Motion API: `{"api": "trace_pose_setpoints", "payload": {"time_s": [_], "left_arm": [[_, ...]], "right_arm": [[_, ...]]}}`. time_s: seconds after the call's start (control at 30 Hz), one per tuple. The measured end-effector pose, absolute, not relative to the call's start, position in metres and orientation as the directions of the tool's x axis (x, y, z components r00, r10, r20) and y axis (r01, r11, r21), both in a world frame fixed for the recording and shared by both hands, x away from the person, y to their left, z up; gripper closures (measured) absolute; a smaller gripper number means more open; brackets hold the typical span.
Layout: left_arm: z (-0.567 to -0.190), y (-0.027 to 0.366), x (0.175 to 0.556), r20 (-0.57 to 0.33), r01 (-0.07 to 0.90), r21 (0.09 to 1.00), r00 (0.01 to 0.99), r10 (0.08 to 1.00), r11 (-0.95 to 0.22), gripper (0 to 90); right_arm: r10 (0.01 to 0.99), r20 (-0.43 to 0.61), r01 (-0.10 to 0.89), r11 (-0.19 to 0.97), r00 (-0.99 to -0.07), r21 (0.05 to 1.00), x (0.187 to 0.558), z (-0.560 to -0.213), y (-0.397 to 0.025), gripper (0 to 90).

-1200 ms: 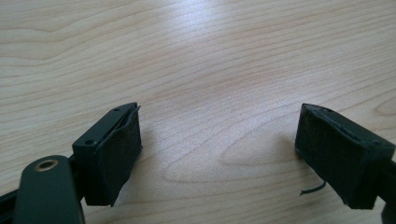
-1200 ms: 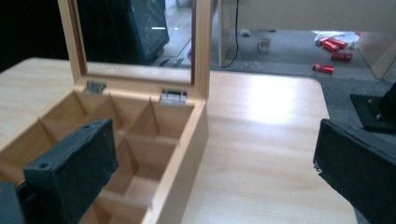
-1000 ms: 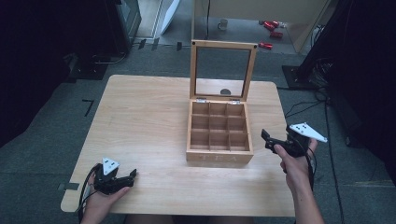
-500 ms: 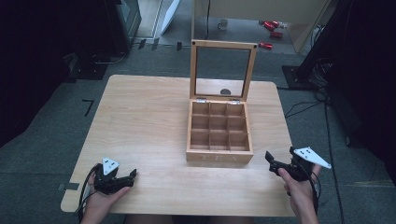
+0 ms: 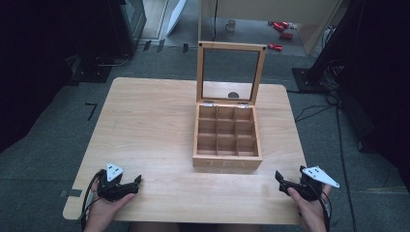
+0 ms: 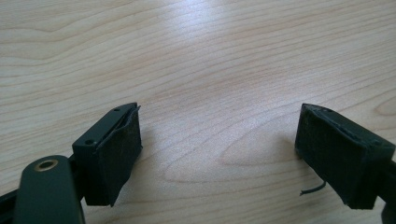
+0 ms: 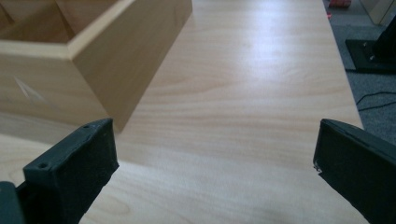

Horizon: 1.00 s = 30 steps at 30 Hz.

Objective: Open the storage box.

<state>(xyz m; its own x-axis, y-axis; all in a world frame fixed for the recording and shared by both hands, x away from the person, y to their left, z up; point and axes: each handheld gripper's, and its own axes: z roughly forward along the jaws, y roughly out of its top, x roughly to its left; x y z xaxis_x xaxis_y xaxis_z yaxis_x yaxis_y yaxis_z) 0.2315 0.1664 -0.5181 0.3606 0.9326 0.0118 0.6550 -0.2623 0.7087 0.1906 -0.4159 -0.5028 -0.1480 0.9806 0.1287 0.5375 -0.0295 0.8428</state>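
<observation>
Two risks face you: with both the left gripper and right gripper spread wide and empty, the open tea box at mid-table could slide or its upright glass lid slam if clipped.

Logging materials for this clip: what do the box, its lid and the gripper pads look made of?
Box: pale wood, matte, grain visible. Lid: wood frame around a clear pane, likely glass or acrylic, since the floor shows through. Left gripper pads: black, rough and dull, probably rubber or foam.
</observation>
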Motion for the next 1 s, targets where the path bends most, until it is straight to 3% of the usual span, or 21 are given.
{"api": "trace_pose_setpoints", "payload": {"time_s": [0.4,0.87,1.0], "left_arm": [[-0.518,0.166,0.231,0.013,0.655,0.709,0.36,0.933,-0.263,15.2],[-0.518,0.166,0.231,0.014,0.654,0.709,0.363,0.932,-0.265,15.2],[-0.518,0.166,0.231,0.013,0.653,0.709,0.365,0.931,-0.266,15.2]], "right_arm": [[0.983,0.118,0.613,-0.008,-0.14,0.79,0.185,-0.521,-0.421,0.0],[0.989,0.0,0.69,0.102,-0.147,0.717,0.191,-0.526,-0.404,0.0],[0.99,0.029,0.701,0.079,-0.14,0.709,0.192,-0.527,-0.407,0.0]]}}
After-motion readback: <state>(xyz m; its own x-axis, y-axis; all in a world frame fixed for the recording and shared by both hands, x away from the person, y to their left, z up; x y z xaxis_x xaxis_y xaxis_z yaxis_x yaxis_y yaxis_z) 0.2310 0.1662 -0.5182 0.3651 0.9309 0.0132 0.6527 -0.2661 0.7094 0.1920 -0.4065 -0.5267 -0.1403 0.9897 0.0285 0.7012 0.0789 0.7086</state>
